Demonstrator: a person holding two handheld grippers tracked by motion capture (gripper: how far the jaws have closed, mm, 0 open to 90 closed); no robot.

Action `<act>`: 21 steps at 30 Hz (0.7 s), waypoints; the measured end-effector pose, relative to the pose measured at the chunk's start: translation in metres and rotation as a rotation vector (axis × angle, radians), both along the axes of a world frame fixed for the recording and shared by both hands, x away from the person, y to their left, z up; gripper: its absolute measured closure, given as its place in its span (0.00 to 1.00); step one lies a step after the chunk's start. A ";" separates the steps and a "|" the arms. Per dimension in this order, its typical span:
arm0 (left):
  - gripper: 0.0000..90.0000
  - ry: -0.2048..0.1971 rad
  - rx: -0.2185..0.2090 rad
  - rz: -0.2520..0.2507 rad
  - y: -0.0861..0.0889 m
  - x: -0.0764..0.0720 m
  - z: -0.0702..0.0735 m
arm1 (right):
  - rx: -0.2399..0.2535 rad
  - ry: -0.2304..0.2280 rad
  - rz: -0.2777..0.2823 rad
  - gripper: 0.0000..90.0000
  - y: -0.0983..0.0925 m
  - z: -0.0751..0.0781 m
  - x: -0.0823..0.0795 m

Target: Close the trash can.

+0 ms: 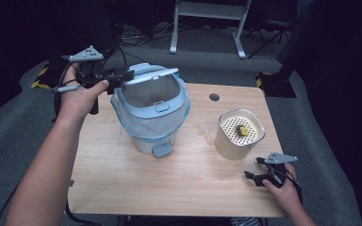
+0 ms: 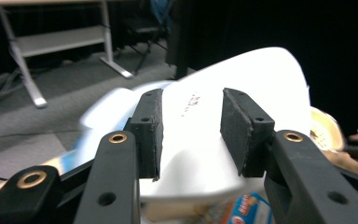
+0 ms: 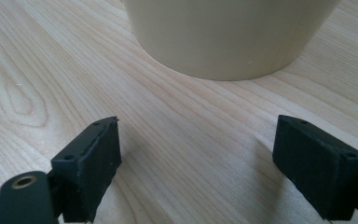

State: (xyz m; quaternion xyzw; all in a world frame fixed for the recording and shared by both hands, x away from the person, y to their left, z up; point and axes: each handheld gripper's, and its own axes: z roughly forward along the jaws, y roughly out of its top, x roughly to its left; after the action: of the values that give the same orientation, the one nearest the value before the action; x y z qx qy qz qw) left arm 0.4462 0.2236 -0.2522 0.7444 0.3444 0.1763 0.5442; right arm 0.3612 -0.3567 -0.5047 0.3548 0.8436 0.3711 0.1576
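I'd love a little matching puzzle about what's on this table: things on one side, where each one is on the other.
Things:
1. pale blue pedal bin with raised lid
2. cream perforated cylinder container
3. left tool
4. right tool

Places or states:
A. low over the wooden table, jaws wide, nothing between
B. at the bin's raised lid
C. right half of the table, small yellow item on top
D. left of middle, lined with a bag

Pairs: 1-D, 2-C, 3-B, 4-A

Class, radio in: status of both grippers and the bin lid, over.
Left gripper open at raised bin lid. Right gripper open, empty, near cream container. Nothing between.
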 end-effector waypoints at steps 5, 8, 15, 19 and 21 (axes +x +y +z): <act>0.69 0.033 -0.020 -0.028 -0.016 0.001 -0.010 | 0.000 0.000 0.000 0.17 0.000 0.000 0.000; 0.69 0.026 0.004 -0.037 -0.025 0.002 -0.016 | 0.000 0.000 0.000 0.17 0.000 0.000 0.000; 0.70 0.043 0.088 -0.060 -0.043 0.000 -0.021 | 0.000 0.000 0.000 0.17 0.000 0.000 0.000; 0.75 0.035 0.147 -0.058 -0.049 -0.004 -0.023 | -0.001 0.000 0.000 0.17 0.000 0.000 0.000; 0.76 0.031 0.158 -0.052 -0.051 -0.005 -0.022 | 0.000 0.000 0.000 0.17 0.000 0.000 0.000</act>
State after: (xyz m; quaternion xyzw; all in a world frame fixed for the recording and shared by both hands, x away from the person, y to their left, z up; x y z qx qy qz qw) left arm 0.4410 0.1725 -0.2744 0.7964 0.3183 0.1775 0.4827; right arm 0.3612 -0.3567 -0.5047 0.3547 0.8436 0.3710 0.1577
